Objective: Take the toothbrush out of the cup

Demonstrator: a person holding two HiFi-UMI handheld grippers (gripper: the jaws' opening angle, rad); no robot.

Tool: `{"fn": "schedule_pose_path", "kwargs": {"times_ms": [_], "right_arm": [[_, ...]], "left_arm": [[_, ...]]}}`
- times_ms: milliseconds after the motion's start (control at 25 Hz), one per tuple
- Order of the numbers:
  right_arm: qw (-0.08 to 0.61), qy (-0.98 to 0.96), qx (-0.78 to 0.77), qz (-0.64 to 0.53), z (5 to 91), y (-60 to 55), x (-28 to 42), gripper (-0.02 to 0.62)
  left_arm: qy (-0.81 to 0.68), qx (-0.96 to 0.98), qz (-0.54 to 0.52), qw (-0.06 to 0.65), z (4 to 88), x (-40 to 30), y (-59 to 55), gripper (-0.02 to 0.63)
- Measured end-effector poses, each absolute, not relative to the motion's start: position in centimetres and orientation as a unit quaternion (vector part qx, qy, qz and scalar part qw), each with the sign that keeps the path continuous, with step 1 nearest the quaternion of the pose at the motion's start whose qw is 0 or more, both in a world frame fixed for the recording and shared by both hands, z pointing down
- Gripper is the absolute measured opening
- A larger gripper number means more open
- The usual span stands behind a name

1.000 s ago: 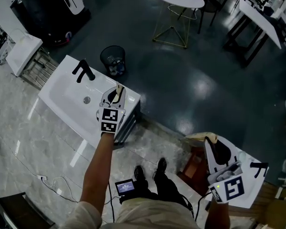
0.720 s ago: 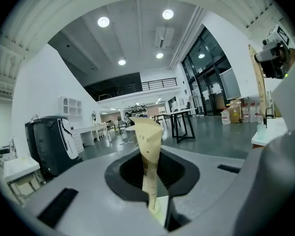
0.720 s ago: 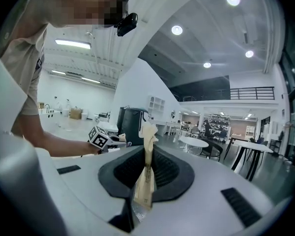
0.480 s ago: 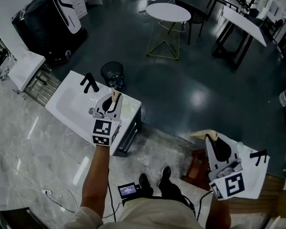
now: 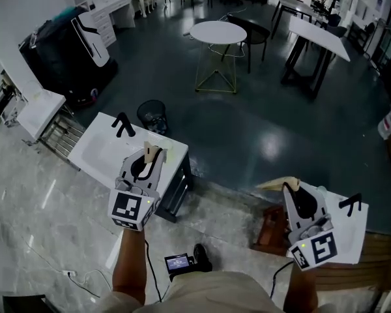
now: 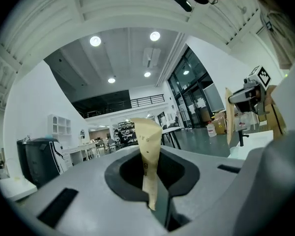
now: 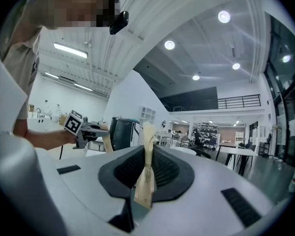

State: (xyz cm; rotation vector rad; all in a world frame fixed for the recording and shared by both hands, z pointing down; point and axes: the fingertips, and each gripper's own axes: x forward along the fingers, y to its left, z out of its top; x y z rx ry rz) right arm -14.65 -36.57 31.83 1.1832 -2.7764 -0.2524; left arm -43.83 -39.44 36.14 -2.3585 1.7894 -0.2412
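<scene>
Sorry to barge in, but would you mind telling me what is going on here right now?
A person stands holding a two-jaw gripper in each hand. In the head view, the left gripper shows over a white washbasin with a black tap, and the right gripper over a second basin. Both pairs of jaws are together with nothing between them. No toothbrush or cup shows in any view.

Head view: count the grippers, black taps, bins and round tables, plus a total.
grippers: 2
black taps: 2
bin: 1
round table: 1
Total: 6
</scene>
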Motion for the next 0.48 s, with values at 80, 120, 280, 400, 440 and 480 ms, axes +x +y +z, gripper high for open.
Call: {"fn": "schedule_pose_path", "kwargs": {"times_ms": [80, 120, 280, 400, 440, 480], "right_arm": [[0.046, -0.917, 0.387, -0.086, 31.5, -35.2, -13.0, 0.04], [0.041, -0.918, 0.385, -0.087, 31.5, -34.4, -12.2, 0.04], [0.027, -0.923, 0.373, -0.089, 30.9, -31.5, -9.5, 0.04], [0.026, -0.928, 0.362, -0.086, 30.8, -29.2, -7.6, 0.04], [0.025, -0.929, 0.359, -0.085, 30.8, -28.3, -7.0, 0.04], [0.024, -0.931, 0.355, -0.086, 30.9, -27.4, -6.5, 0.04]], "left_arm": [[0.595, -0.794, -0.084, 0.097, 35.0, -41.7, -36.7, 0.038], [0.592, -0.794, -0.089, 0.102, 34.5, -40.6, -35.4, 0.038], [0.586, -0.796, -0.088, 0.123, 32.0, -36.3, -30.2, 0.038], [0.589, -0.793, -0.094, 0.121, 31.5, -34.1, -26.1, 0.038], [0.591, -0.792, -0.099, 0.118, 31.7, -33.6, -24.8, 0.038], [0.594, -0.79, -0.103, 0.117, 32.0, -33.1, -23.5, 0.038]]}}
